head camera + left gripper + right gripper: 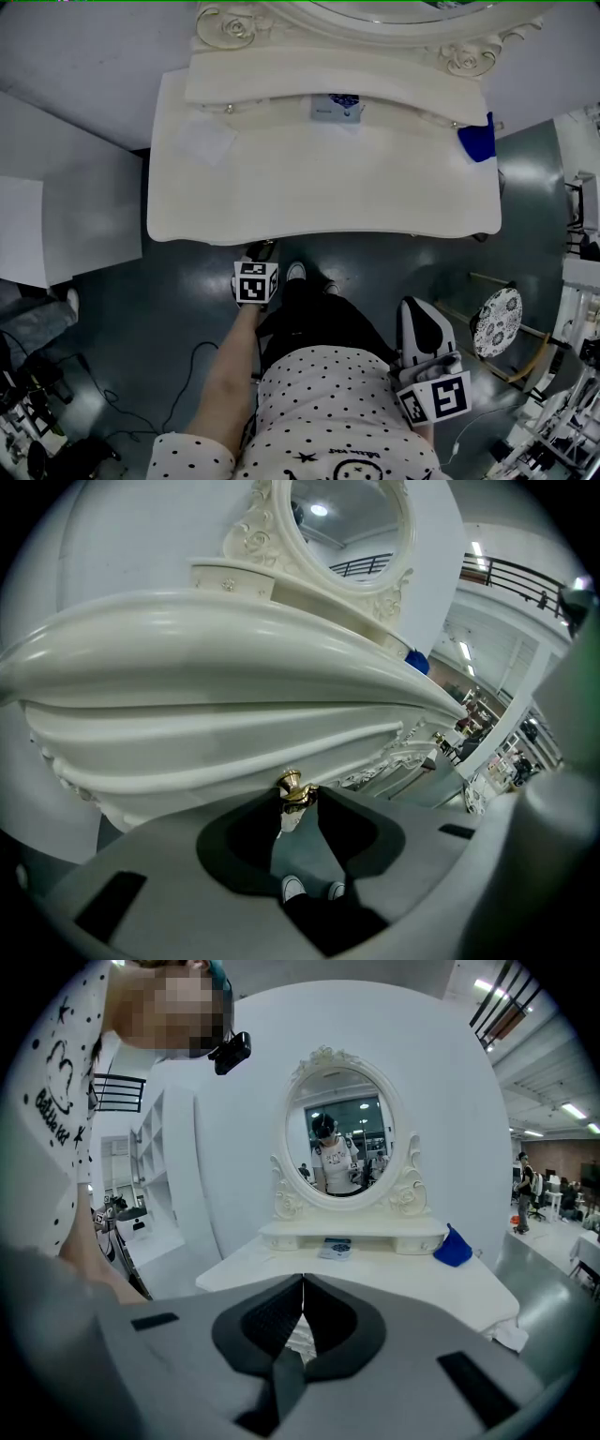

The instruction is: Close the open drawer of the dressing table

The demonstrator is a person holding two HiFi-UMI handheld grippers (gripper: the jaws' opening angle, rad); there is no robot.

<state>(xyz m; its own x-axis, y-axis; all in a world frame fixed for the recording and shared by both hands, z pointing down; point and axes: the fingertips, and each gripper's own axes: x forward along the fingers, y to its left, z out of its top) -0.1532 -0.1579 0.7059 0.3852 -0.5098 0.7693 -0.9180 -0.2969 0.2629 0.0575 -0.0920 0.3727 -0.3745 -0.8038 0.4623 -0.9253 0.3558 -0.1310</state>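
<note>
Left claw [293,797] tips on drawer knob [292,787]

lab hall, equipment racks [562,412], mezzanine railing [525,574]

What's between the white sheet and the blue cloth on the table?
A small blue-and-white box, with the white sheet left and the blue cloth right; the head view shows it.
</note>
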